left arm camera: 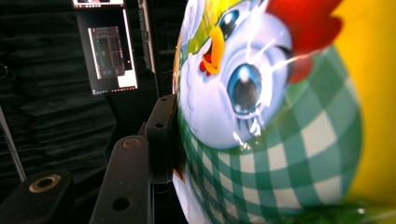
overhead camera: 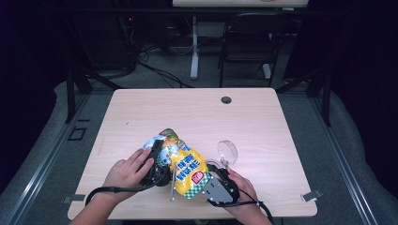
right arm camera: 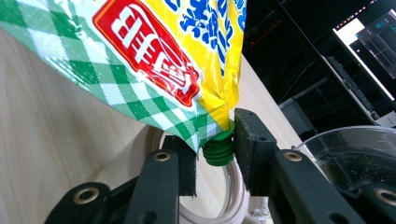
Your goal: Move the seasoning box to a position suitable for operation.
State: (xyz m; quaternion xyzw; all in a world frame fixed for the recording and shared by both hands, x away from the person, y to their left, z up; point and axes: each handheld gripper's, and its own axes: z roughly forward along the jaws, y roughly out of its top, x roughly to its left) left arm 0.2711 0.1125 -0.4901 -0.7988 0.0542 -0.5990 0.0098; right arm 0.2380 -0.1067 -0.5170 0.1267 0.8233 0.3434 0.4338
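the right gripper (right arm camera: 212, 154) pinches the green spout (right arm camera: 218, 150) of the pouch (overhead camera: 185, 168), which lies slanted on the table (overhead camera: 263, 117). if that grip slips, contents may spill. the left gripper (overhead camera: 157, 161) clamps the pouch body, its hand (overhead camera: 126, 172) resting low beside it.

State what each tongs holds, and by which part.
Left tongs clamp the yellow, green-checked plastic pouch by its upper body. Right tongs flank its green threaded spout; contact there cannot be told.
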